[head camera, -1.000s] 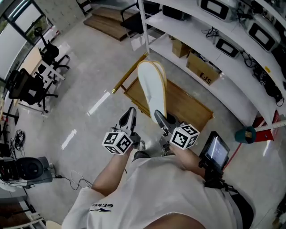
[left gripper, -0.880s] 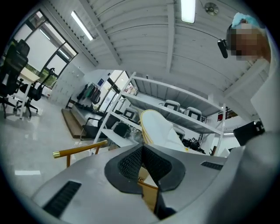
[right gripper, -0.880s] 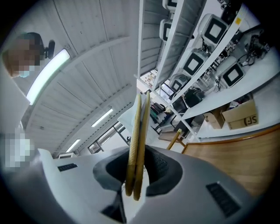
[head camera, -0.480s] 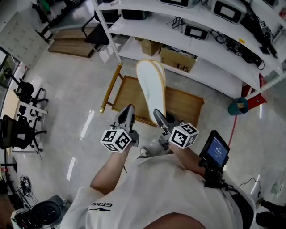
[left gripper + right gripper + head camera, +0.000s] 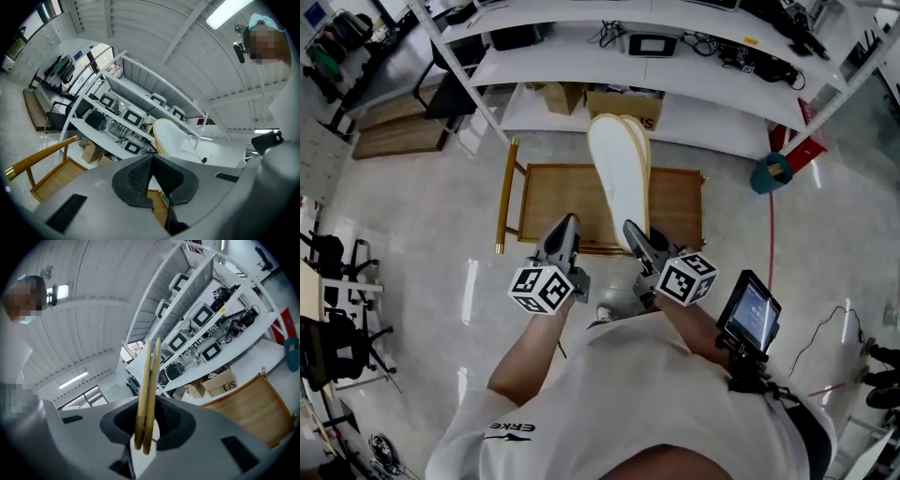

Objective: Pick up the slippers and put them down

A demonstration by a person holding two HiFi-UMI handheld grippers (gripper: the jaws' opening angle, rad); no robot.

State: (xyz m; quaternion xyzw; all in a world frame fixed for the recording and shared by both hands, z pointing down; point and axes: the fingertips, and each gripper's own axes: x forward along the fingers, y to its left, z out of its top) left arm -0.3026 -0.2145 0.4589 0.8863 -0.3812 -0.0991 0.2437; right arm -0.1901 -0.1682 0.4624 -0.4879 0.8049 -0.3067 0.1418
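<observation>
Clamping the heel end of the slippers (image 5: 619,173), the right gripper (image 5: 636,240) has its jaws narrowed onto the pair, the two soles pressed flat against each other and standing on edge between the pads. The long axis of the slippers runs straight out from those jaws, away from the person and roughly level, so the toes reach out over the wooden trolley (image 5: 551,202) with its gold handle, in front of the white shelving (image 5: 675,67).

The left gripper (image 5: 565,234) sits just beside the right one, on the left of the slippers and apart from them; its jaws are closed together with nothing between them.

Putting the pair down looks like a job for the right hand alone, since it is the one holding them. The trolley deck lies below and ahead of the toes (how far below the frames do not settle), so lowering toe-end first, or tipping the pair flat, seems the likely need.
</observation>
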